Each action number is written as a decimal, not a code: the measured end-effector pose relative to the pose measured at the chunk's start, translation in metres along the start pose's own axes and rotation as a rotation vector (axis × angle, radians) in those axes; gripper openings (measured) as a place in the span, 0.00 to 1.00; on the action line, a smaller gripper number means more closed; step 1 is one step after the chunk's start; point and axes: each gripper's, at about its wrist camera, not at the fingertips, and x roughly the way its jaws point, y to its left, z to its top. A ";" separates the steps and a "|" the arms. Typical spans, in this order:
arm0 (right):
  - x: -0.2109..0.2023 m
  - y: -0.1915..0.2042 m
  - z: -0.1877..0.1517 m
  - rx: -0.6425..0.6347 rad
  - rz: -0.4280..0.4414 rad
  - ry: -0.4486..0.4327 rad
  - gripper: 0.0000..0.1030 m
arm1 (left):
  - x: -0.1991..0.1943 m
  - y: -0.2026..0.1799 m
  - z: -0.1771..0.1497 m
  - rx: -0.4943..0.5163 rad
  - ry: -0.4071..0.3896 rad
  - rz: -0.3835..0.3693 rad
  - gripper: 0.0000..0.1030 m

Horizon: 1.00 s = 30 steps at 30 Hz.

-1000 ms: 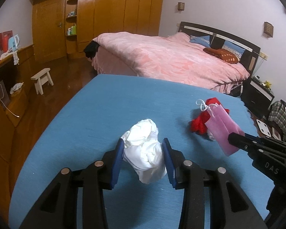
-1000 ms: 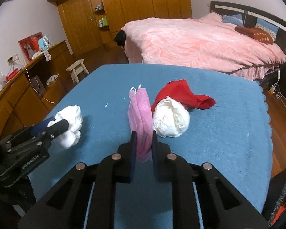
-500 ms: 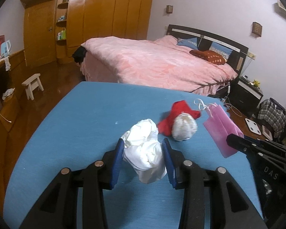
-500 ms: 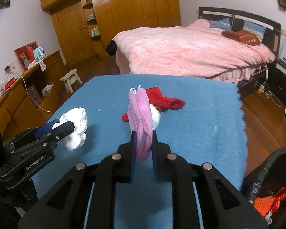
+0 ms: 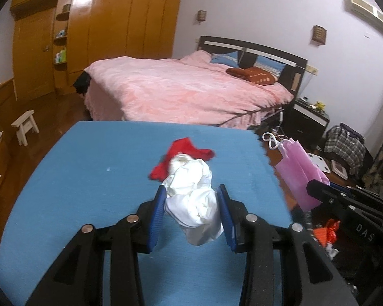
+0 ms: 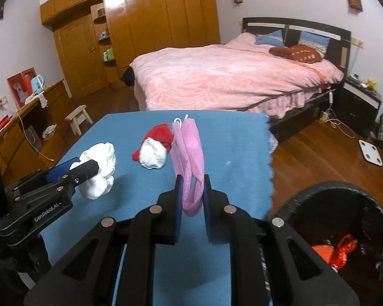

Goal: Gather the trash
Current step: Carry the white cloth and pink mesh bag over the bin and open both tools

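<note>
Your left gripper pinches the crumpled white bag, your right gripper the pink mesh bag, above the blue table's near edge.

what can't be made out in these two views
- Bin: right wrist view, its bottom hidden by its near wall and cut off by the frame edge.
- Red cloth: left wrist view, near part hidden behind the white wad.
- Shelf items: too small to identify.

Both wrist cameras look forward and downward along their fingers, close above the blue table. Both views share the table, the bed and the wardrobe.
</note>
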 end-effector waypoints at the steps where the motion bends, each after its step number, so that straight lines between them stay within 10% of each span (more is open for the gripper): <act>1: -0.004 -0.003 -0.001 0.003 -0.005 -0.003 0.14 | -0.001 -0.005 0.000 0.003 0.000 -0.007 0.39; 30: -0.128 -0.130 -0.066 0.162 -0.237 -0.073 0.14 | -0.033 -0.178 -0.016 0.212 -0.012 -0.294 0.39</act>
